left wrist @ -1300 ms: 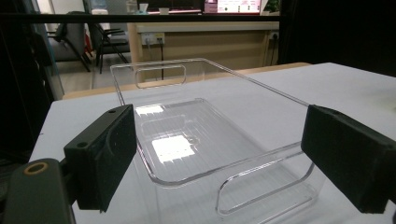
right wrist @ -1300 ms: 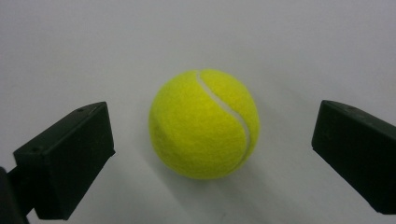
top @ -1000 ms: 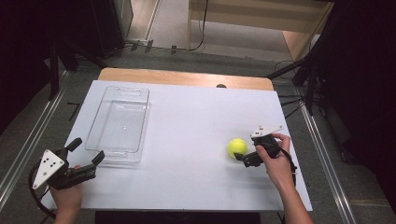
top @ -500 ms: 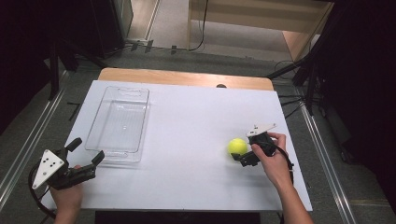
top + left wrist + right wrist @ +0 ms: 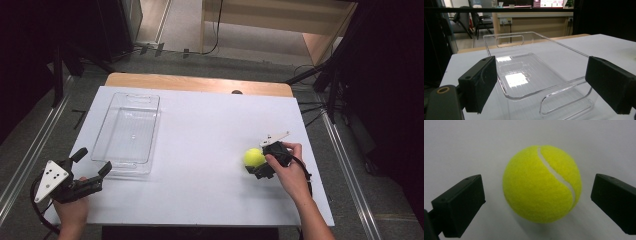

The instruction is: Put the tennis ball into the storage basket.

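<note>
Surface: white top [image 5: 200, 150], middle of the high view.
High view: ball [image 5: 254, 157] right of centre, right claw [image 5: 256, 167] beside it; left claw [image 5: 91, 170] lower left, spread, near clear tray [image 5: 127, 131].
Left gripper view: left claw [image 5: 554, 85] gaping before tray [image 5: 536, 72].
Right gripper view: right claw [image 5: 536, 202] wide apart around ball [image 5: 542, 183], not touching.

no readable text, no labels, no brands, no numbers, no signs anywhere

Ball [image 5: 254, 157] on table [image 5: 210, 125] right side, between right tongs [image 5: 254, 168] jaws; tray [image 5: 127, 132] left
</note>
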The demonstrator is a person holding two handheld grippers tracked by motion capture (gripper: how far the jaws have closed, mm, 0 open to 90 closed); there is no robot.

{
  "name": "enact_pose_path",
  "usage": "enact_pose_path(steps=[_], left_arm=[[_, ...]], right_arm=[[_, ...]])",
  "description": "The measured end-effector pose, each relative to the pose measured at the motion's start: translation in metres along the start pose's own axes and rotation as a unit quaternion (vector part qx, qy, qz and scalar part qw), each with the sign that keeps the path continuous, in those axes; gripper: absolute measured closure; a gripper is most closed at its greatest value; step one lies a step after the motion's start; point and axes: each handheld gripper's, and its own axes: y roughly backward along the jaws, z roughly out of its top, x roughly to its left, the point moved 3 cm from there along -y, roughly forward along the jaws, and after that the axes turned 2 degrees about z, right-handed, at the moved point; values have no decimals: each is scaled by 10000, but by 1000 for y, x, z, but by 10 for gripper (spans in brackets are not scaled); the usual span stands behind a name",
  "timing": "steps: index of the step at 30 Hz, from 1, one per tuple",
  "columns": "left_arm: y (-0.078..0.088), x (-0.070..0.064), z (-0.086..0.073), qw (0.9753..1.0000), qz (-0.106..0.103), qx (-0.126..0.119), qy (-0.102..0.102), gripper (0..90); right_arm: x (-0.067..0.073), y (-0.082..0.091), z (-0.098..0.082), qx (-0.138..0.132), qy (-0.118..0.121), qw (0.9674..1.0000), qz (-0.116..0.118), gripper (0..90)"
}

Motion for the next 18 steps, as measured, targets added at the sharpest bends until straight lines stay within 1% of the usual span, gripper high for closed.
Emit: enact_pose_path(steps=[1, 2, 4, 7, 8, 13, 16, 18], left_arm=[[0, 0, 0, 10000, 5, 0, 10, 111], [0, 0, 0, 10000, 5, -1, 13, 111], [0, 0, 0, 10000, 7, -1, 11, 110], [0, 0, 0, 10000, 3, -6, 20, 111], [0, 0, 0, 10000, 0, -7, 20, 111], [0, 0, 0, 10000, -3, -4, 21, 111], [0, 0, 0, 10000, 2, -3, 28, 110], [0, 0, 0, 10000, 3, -5, 28, 111]], right_arm=[[1, 0, 0, 50, -19, 10000, 25, 0], [0, -2, 0, 23, 56, 10000, 32, 0], [1, -3, 1, 79, 20, 10000, 38, 0], [1, -4, 2, 87, 47, 9999, 51, 0], [1, -4, 2, 109, 12, 9999, 51, 0], [0, -7, 2, 141, 18, 9999, 73, 0], [0, -8, 2, 196, -47, 9998, 84, 0], [-1, -9, 2, 198, -18, 9998, 61, 0]])
